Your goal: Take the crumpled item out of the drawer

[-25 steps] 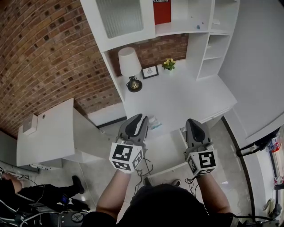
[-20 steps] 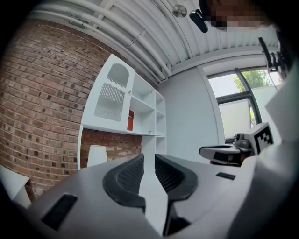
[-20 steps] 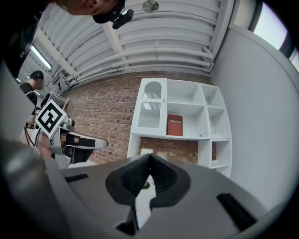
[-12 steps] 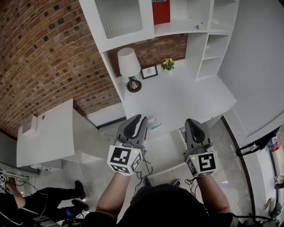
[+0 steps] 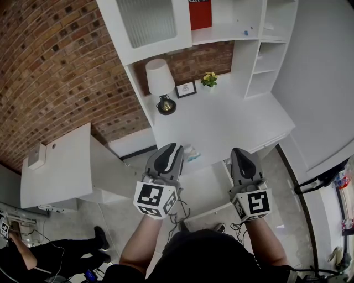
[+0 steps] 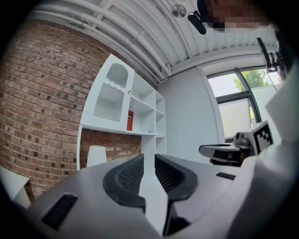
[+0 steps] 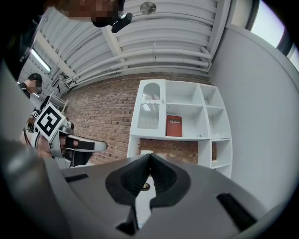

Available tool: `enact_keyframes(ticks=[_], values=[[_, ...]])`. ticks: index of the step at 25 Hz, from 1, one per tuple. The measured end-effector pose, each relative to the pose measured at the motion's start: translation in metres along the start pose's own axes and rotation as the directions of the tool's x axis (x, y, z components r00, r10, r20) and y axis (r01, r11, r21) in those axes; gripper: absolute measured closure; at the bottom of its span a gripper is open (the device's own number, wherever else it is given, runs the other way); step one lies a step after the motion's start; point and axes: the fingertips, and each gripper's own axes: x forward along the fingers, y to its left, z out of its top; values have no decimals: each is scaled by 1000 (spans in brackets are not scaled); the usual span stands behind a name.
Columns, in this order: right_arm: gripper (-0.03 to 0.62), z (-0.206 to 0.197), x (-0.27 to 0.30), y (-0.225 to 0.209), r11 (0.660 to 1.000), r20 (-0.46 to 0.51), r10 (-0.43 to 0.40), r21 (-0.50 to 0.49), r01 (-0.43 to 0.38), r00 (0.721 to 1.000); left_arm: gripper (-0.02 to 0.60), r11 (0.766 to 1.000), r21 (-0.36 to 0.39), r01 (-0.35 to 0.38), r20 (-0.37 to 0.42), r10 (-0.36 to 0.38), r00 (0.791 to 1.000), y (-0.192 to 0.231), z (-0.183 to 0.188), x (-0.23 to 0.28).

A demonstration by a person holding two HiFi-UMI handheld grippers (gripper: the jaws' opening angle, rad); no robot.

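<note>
The left gripper (image 5: pixel 172 149) and right gripper (image 5: pixel 242 152) are held side by side, well apart, both pointing toward the white desk (image 5: pixel 232 119). A pale crumpled item (image 5: pixel 193 154) lies at the desk's front edge, just beside the left gripper's tip. At the back of the desk stand a lamp (image 5: pixel 160 80), a frame (image 5: pixel 186 89) and flowers (image 5: pixel 209 79). White shelves (image 5: pixel 265 52) above hold a red book (image 5: pixel 200 14). A brick wall (image 5: pixel 61 72) runs left, with a white cabinet (image 5: pixel 58 166) against it. A second person (image 5: pixel 38 260) is at lower left.
</note>
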Motion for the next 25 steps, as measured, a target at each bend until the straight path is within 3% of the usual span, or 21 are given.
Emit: enact_keyframes(ticks=[4, 9, 25], values=[[594, -1, 2, -3, 1000, 26, 7, -8, -7, 1000, 511, 1000, 9, -1, 0, 1, 1000, 0, 2, 1], [594, -8, 1, -2, 1000, -42, 10, 12, -9, 999, 511, 1000, 8, -5, -6, 5, 1000, 0, 0, 2], [594, -6, 4, -9, 999, -8, 29, 28, -29, 1000, 511, 1000, 17, -20, -27, 21, 999, -4, -5, 8]])
